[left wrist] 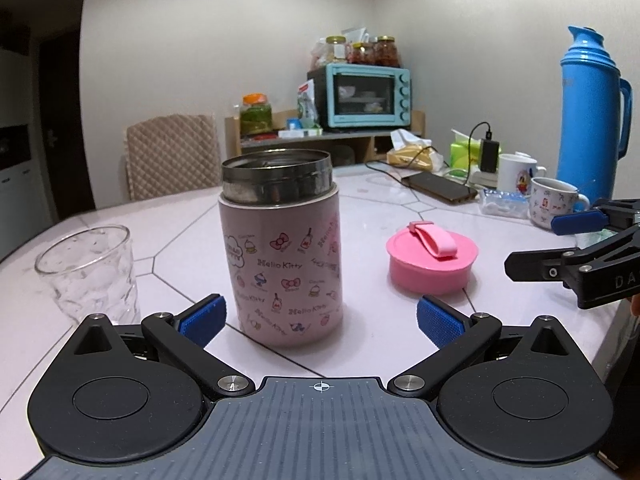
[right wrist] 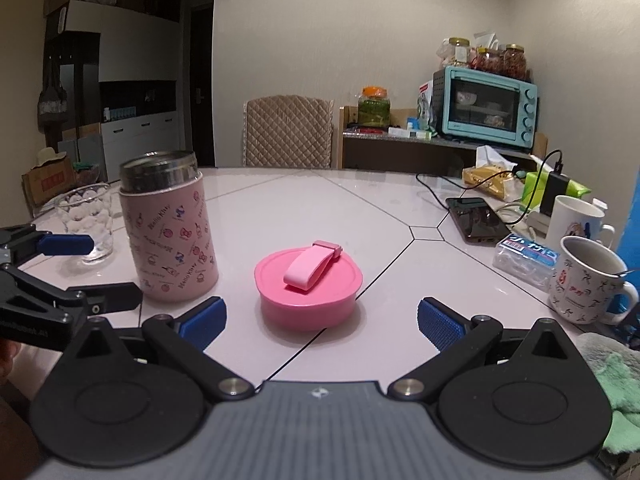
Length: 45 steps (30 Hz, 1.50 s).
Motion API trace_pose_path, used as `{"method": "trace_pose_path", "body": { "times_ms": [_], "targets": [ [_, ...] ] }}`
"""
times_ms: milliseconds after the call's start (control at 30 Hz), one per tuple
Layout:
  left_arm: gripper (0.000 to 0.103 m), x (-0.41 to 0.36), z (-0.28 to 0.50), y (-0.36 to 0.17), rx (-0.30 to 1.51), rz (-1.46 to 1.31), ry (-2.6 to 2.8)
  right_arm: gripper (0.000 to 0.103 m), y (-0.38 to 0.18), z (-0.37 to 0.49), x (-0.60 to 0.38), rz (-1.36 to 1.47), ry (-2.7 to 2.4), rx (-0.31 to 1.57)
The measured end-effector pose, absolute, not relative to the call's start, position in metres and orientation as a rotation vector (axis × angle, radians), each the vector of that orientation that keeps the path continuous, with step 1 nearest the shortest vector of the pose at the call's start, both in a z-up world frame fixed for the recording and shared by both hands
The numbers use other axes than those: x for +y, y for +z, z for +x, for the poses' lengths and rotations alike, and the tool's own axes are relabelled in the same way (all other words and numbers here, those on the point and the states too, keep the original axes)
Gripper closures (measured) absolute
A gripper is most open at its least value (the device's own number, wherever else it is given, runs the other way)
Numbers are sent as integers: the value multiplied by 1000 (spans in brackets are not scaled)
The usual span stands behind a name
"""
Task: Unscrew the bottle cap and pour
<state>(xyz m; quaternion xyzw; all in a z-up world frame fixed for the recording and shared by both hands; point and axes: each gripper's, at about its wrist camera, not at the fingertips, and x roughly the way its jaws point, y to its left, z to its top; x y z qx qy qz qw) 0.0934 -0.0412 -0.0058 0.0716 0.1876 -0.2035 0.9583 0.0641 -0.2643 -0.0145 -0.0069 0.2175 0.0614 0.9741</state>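
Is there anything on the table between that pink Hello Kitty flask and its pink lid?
No. Between the flask and lid lies only bare table, clearest in the right wrist view.

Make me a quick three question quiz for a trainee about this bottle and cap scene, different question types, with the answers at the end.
1. True or false: the cap is still screwed onto the bottle.
2. Multiple choice: in the left wrist view, the glass stands on which side of the bottle? A) left B) right C) behind it
3. Fill in: both the left claw and the right claw are ____ and hold nothing.

Key
1. False: the cap lies on the table, apart from the open bottle.
2. A
3. open
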Motion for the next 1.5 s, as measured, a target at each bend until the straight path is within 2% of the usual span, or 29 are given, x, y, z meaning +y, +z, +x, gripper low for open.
{"method": "trace_pose_path", "body": {
  "times_ms": [800, 1500],
  "targets": [
    [0, -30, 16, 10, 328, 93, -335, 0, -3, -20, -262, 62, 88, 340],
    [0, -16, -25, 14, 305, 67, -315, 0, -8, -50, -255, 116, 100, 342]
  ]
}}
